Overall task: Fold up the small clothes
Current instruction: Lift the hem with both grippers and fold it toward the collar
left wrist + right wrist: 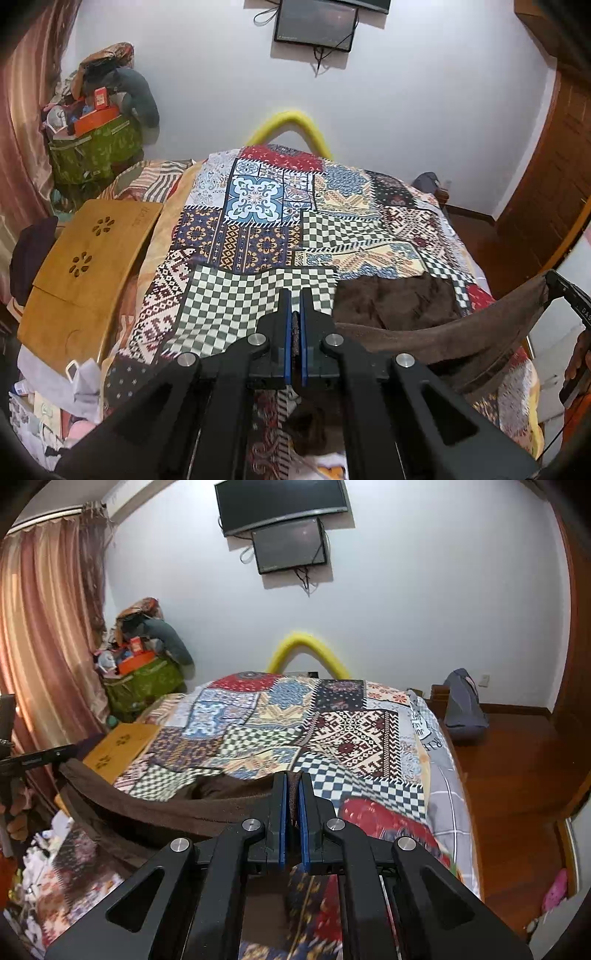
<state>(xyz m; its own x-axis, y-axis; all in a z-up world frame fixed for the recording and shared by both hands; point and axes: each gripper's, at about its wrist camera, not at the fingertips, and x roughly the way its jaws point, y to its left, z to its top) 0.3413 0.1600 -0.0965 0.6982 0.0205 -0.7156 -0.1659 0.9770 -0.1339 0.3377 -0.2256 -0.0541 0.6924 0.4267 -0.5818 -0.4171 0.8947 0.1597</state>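
Both grippers pinch one brown cloth (424, 339): the left gripper (295, 295) and right gripper (293, 779) are clamped tight on its edge, which hangs stretched across the lower frame above the patchwork bedspread (351, 734).
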